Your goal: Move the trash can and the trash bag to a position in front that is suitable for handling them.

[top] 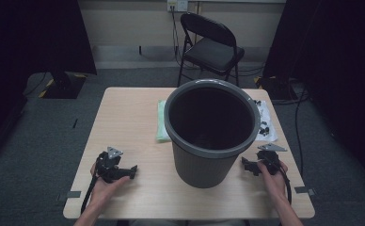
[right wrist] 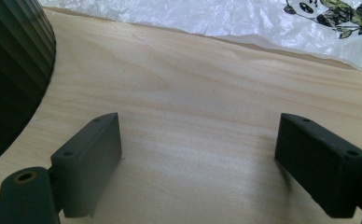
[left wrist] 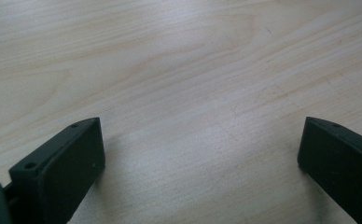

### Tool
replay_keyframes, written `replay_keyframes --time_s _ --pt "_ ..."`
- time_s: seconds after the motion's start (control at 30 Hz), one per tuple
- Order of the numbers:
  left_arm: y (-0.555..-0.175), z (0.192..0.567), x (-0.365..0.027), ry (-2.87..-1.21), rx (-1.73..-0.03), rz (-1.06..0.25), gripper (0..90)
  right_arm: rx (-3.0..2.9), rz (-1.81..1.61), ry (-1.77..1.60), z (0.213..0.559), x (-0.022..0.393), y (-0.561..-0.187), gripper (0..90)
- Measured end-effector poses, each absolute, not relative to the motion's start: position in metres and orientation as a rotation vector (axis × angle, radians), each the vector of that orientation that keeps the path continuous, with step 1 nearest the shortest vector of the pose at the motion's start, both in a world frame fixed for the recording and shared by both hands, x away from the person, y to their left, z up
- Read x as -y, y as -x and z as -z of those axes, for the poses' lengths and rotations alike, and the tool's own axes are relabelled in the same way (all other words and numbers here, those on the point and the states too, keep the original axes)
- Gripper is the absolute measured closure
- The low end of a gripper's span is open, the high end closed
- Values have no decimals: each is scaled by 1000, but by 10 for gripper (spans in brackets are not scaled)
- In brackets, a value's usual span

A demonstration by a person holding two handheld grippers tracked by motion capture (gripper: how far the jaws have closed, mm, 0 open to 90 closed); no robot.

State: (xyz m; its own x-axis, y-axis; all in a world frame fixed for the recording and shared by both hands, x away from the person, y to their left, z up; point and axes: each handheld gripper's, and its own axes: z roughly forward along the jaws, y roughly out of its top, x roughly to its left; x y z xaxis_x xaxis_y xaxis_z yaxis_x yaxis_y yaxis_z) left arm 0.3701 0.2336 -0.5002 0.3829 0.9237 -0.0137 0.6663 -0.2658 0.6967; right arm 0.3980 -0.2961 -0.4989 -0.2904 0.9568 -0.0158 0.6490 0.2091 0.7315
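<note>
you rest both hands on the table (top: 133, 117) with nothing yet picked up: your left gripper (top: 132, 170) lies well to the left of the grey bin (top: 212, 132), your right gripper (top: 244, 165) just beside the bin's lower right wall, each tipped inward toward it. in the left gripper view its jaws stand wide apart over bare wood, nothing between them. in the right gripper view the jaws gape just as wide, the bin's ribbed wall (right wrist: 11, 70) close off the left jaw and a crinkled clear plastic bag with a panda print (right wrist: 244, 21) ahead of the fingertips, well apart from them. from above, that bag (top: 266, 123) lies beyond your right gripper, against the bin's far right side; a pale green packet (top: 162, 120) lies on the bin's other side, ahead and to the right of your left gripper. the bin stands upright and looks empty, though its bottom is dark. the work appears to sit at its very start, a ready pose before any reach. the likely next move calls for your right gripper to travel forward to the bag, come down over a raised fold and close on thin film that will slip and bunch; keep clear of the bin's wall on the way.
</note>
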Motion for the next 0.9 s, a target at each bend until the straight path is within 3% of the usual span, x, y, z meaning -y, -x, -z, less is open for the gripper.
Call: replay_keyframes --time_s 0.13,0.2,0.37,0.57,0.63,0.7,0.9 --pt "-366 497 -229 -2059 -1296 -513 91 -2053 -849 -1457 496 294 -396 153" --pt "-364 496 -226 -2066 -1254 -493 194 -2088 -867 -1445 496 291 -394 152" --pt "-363 492 -218 -2089 -1187 -450 191 -2129 -881 -1392 493 282 -393 158" --pt "-370 475 -205 -1991 -1111 -432 183 -2104 -971 -1307 479 271 -394 160" --pt "-376 470 -198 -1999 -1065 -447 151 -2104 -983 -1282 474 267 -397 162" --pt "-384 466 -190 -1958 -1063 -402 152 -2110 -984 -1266 470 265 -400 168" --pt "-409 457 -157 -1945 -1034 -439 163 -2082 -1038 -1301 457 267 -416 190"
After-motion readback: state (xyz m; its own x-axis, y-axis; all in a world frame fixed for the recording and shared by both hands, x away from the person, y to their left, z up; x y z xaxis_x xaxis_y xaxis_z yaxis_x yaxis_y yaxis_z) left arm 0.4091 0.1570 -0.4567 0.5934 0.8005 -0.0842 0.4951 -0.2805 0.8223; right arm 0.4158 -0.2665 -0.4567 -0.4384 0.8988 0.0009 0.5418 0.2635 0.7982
